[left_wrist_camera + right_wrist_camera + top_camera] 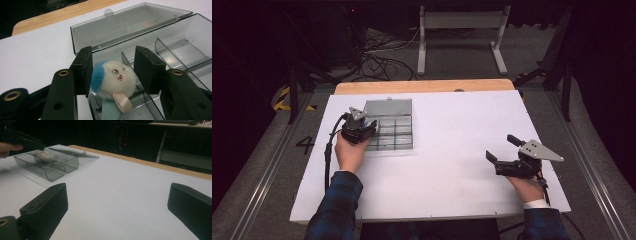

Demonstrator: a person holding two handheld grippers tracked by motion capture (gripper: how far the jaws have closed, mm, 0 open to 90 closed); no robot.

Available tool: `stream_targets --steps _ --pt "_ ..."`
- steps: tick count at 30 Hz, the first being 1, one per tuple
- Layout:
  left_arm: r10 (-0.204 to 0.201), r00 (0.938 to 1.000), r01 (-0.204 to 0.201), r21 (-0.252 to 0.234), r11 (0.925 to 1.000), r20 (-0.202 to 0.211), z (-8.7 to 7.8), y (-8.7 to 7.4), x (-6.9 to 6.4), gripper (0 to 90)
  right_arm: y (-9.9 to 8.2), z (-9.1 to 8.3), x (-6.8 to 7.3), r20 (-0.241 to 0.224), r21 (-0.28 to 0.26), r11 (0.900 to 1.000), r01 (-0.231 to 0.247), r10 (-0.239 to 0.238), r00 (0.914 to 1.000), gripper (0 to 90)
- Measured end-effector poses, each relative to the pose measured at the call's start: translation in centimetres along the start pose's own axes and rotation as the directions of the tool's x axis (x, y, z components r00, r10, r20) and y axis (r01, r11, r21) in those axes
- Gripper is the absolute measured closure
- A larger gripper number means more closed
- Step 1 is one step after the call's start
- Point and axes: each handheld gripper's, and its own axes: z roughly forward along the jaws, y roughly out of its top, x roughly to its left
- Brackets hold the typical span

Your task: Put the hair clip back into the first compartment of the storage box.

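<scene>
A small white and blue plush toy with a pink ribbon loop sits between the jaws of my left gripper, which touch it on both sides. It is held low over the near left compartment of a clear grey plastic divider box, whose lid lies open behind. In the high view my left gripper is at the box's left end. My right gripper rests open on the white table's right side, far from the box, with nothing between its jaws. From the right gripper view the toy lies inside the box.
The white table top has a wooden strip along its far edge. Beyond it stand a metal frame and floor cables. Open table lies between the box and my right gripper.
</scene>
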Motion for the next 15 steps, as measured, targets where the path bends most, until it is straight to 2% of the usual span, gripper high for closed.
stream_targets --steps 3,6,8,15 --pt "-0.006 0.9998 0.006 -0.029 0.9996 0.018 -0.2 0.0 0.0 46.2 0.0 0.0 0.0 0.000 0.001 1.0000 -0.002 0.002 1.0000 3.7" --pt "0.002 0.9998 -0.001 -0.052 0.9987 0.018 -0.6 0.0 0.0 42.9 0.0 0.0 -0.1 0.000 0.001 1.0000 -0.005 0.005 1.0000 3.7" --pt "-0.009 0.9998 0.010 -0.067 0.9977 0.020 -0.8 0.0 0.2 38.2 0.0 0.0 -0.1 -0.001 0.000 1.0000 -0.007 0.007 1.0000 3.7" --pt "-0.030 0.9984 0.036 -0.128 0.9911 0.048 -1.9 -0.2 0.7 31.2 0.0 -0.1 -0.1 -0.001 -0.003 0.9999 -0.013 0.013 0.9999 3.6"
